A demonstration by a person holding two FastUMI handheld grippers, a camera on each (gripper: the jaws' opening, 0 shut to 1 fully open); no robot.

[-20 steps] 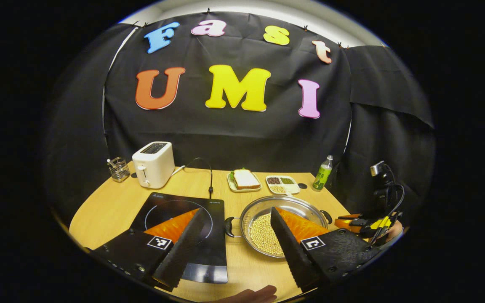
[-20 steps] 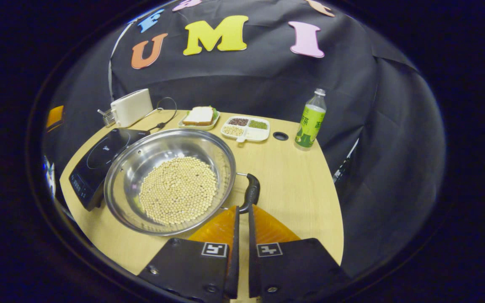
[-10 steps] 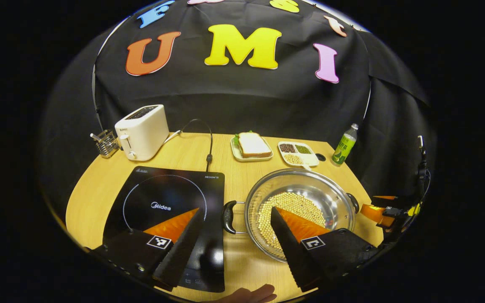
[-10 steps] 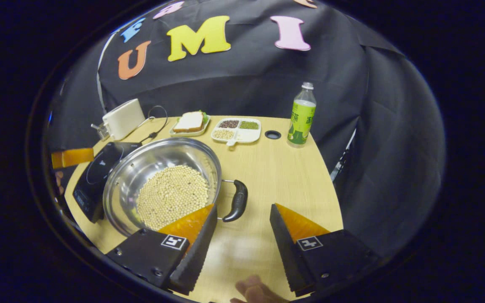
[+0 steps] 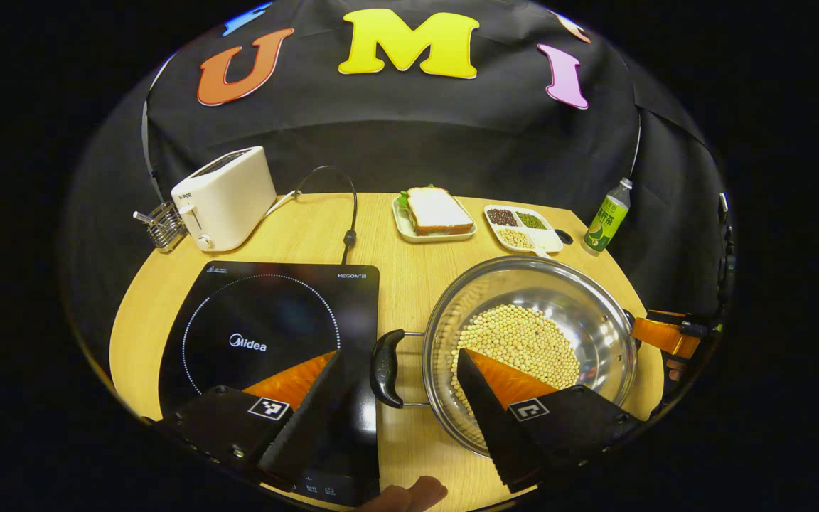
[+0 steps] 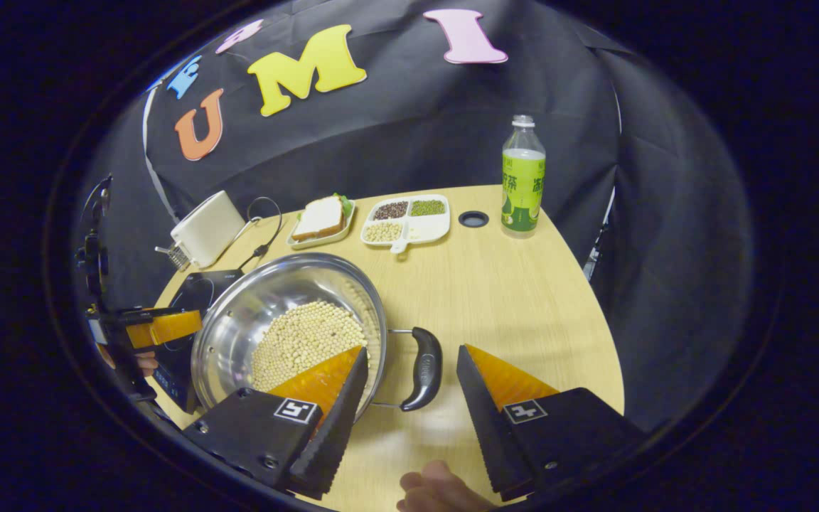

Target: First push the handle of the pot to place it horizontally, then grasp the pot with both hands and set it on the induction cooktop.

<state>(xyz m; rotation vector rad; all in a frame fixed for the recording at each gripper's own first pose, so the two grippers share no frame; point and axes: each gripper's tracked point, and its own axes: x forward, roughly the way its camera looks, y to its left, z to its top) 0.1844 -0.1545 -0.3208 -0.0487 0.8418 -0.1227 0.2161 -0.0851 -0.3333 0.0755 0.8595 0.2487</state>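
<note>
A steel pot [image 5: 598, 313] holding soybeans stands on the wooden table, right of the black induction cooktop [image 5: 267, 334]. Its two black handles point left and right. My left gripper [image 5: 399, 355] is open, and the pot's left handle [image 5: 384, 359] lies between its fingers without touching them. In the right gripper view, my right gripper [image 6: 411, 350] is open around the pot's right handle [image 6: 424, 363], with one finger over the pot [image 6: 267, 291]. The left gripper [image 6: 161, 327] shows beyond the pot there, and the right gripper [image 5: 665, 334] shows at the pot's far side in the left gripper view.
Along the back of the table stand a white toaster [image 5: 221, 199], a wire rack [image 5: 161, 224], a sandwich plate [image 5: 438, 213], a divided dish of beans [image 5: 520, 227] and a green bottle [image 5: 605, 217]. The cooktop's cord [image 5: 345, 220] loops behind it.
The right gripper has gone from shut against the right handle to open around it. The left gripper has come closer and lower, and now straddles the left handle.
</note>
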